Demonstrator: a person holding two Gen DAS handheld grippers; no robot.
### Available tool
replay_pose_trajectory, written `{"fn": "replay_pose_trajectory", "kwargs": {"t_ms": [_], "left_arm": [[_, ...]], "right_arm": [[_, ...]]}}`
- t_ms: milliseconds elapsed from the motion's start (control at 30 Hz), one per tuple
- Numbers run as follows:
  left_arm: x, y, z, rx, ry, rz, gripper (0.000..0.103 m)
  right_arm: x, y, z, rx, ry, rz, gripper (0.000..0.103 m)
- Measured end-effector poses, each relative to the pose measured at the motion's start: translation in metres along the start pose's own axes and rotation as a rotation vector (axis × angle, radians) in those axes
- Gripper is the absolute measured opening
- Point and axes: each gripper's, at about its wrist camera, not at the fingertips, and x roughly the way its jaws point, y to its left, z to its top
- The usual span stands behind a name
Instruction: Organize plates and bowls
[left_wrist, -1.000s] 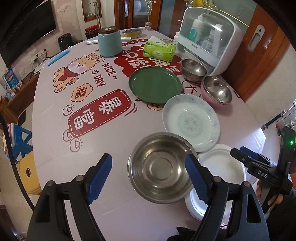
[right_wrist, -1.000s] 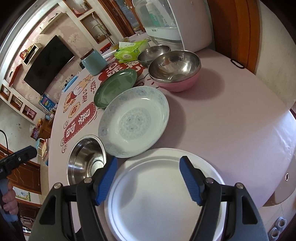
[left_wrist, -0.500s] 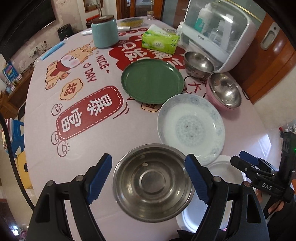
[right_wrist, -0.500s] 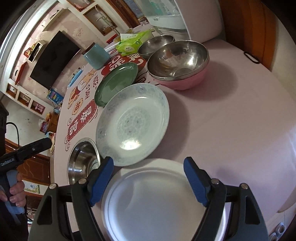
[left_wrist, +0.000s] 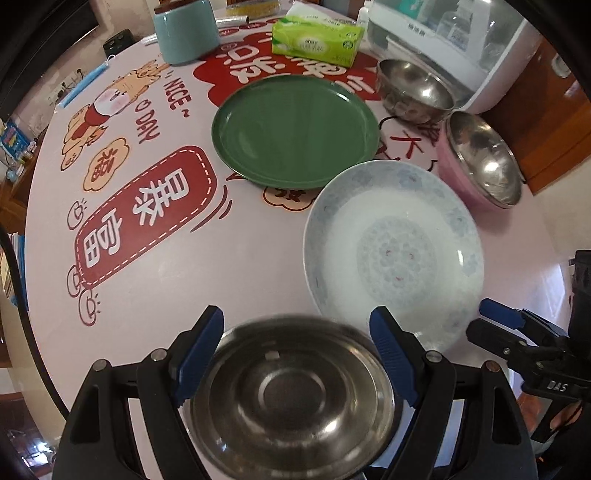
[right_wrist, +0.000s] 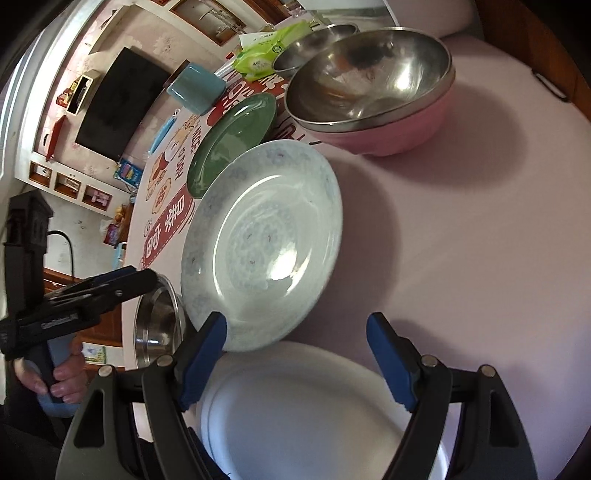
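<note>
Left wrist view looks down on a steel bowl (left_wrist: 295, 398) at the near edge of the bench (left_wrist: 166, 280), its rim just beside a pale patterned plate (left_wrist: 393, 254). Beyond that plate lies a green plate (left_wrist: 295, 129), and to the right a steel bowl nested in a pink one (left_wrist: 480, 158) with a further small steel bowl (left_wrist: 413, 90) behind it. In the right wrist view a plain white plate (right_wrist: 303, 413) sits nearest, its far rim tucked under the patterned plate's edge.

A pinkish cloth with red cartoon prints and the words NICE DAY covers the bench. Round the room stand a dark television, wall shelves and wooden doors.

Further back are a teal canister (left_wrist: 186, 31), a green tissue pack (left_wrist: 316, 38) and a white cabinet with a clear lid (left_wrist: 443, 40).

Left claw (left_wrist: 295, 363) is spread wide above the near bowl, its blue pads (left_wrist: 199, 354) flanking the rim and gripping nothing. Right claw (right_wrist: 295, 363) is likewise spread wide over the white plate, touching nothing. A hand (right_wrist: 55, 376) holds the left claw's handle.
</note>
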Motion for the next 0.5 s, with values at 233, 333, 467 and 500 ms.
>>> {"fn": "replay_pose_trajectory", "kwargs": {"t_ms": [233,333,467,500], "left_arm": [[0.03,0.001,0.014,-0.028,0.023,-0.047,0.08],[0.041,0.0,0.018,-0.033,0.035,-0.057,0.08],[0.053,0.0,0.021,-0.028,0.051,-0.071,0.079],[0.055,-0.001,0.022,-0.026,0.057,-0.072,0.077]], "right_arm": [[0.008,-0.002,0.012,-0.031,-0.02,0.043,0.076],[0.012,0.0,0.018,-0.051,-0.024,0.058,0.07],[0.016,0.001,0.022,-0.077,-0.026,0.067,0.065],[0.017,0.002,0.023,-0.085,-0.027,0.072,0.065]]}}
